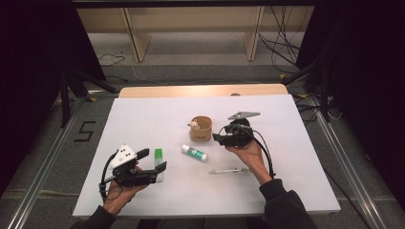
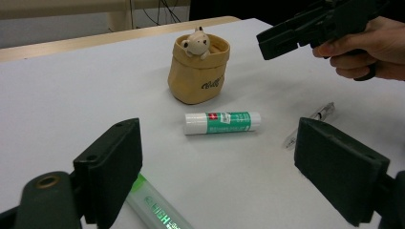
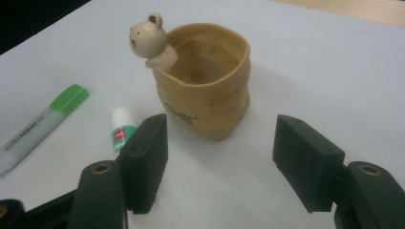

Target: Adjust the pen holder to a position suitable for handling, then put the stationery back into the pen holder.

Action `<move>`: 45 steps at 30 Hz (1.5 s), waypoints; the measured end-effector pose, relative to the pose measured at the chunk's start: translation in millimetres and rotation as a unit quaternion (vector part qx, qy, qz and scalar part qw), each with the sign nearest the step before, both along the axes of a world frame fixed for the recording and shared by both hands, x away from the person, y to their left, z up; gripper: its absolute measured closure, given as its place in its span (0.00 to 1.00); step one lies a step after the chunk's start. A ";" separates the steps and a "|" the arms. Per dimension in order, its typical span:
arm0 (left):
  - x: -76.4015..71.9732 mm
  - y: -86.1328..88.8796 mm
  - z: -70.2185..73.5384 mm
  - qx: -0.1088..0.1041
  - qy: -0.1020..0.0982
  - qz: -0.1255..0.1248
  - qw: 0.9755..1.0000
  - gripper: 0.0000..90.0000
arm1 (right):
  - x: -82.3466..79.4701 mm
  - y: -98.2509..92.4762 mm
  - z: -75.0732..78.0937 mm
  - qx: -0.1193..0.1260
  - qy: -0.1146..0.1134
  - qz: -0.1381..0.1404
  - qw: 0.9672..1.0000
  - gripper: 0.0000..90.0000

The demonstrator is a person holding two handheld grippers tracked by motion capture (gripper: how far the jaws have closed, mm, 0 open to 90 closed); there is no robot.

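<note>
A tan bag-shaped pot with a small bear figure on its rim stands mid-table; its inside looks empty in the right gripper view. My right gripper hovers just right of the pot, open, jaws pointing at it with nothing between them. A green-and-white glue stick lies in front of the pot. My left gripper rests open near the front left. A green highlighter lies under it, by one jaw. A clear pen lies below the right hand.
The white table top ends in a wooden strip at the back. Beyond it are a wooden shelf frame and cables on the floor. Dark stands flank the table on both sides.
</note>
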State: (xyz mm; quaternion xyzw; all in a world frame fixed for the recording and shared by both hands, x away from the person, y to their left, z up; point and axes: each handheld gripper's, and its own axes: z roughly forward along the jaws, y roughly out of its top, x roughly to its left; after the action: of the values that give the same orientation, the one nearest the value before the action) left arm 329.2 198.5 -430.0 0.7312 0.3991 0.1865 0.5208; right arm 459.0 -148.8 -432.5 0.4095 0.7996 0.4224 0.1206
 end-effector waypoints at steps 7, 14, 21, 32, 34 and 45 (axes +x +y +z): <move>0.7 -1.1 0.5 0.000 -0.001 0.000 1.000 0.18 | -2.2 3.9 2.7 -0.001 0.010 0.019 1.000 0.35; 2.1 -1.9 -0.1 0.001 0.001 0.002 1.000 0.18 | -6.5 10.9 5.7 -0.009 0.019 0.046 0.999 0.31; 1.0 -1.0 0.3 0.001 0.001 0.002 1.000 0.18 | -11.1 21.9 9.0 -0.013 0.023 0.065 0.998 0.27; 1.0 -1.1 0.2 0.000 0.002 0.000 1.000 0.18 | -16.2 37.6 7.8 -0.028 0.038 0.094 0.994 0.23; 0.9 -1.1 0.0 0.000 0.002 0.000 1.000 0.18 | -16.9 39.7 7.5 -0.032 0.039 0.096 0.994 0.23; 1.3 -2.1 -0.2 0.002 0.002 0.001 1.000 0.18 | -16.6 49.3 6.2 -0.053 0.046 0.113 0.991 0.24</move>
State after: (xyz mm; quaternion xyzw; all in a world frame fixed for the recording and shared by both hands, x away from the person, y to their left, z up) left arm 330.4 196.4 -430.2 0.7323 0.4004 0.1864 0.5183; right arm 442.4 -99.5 -426.4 0.3282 0.8668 0.3710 0.0567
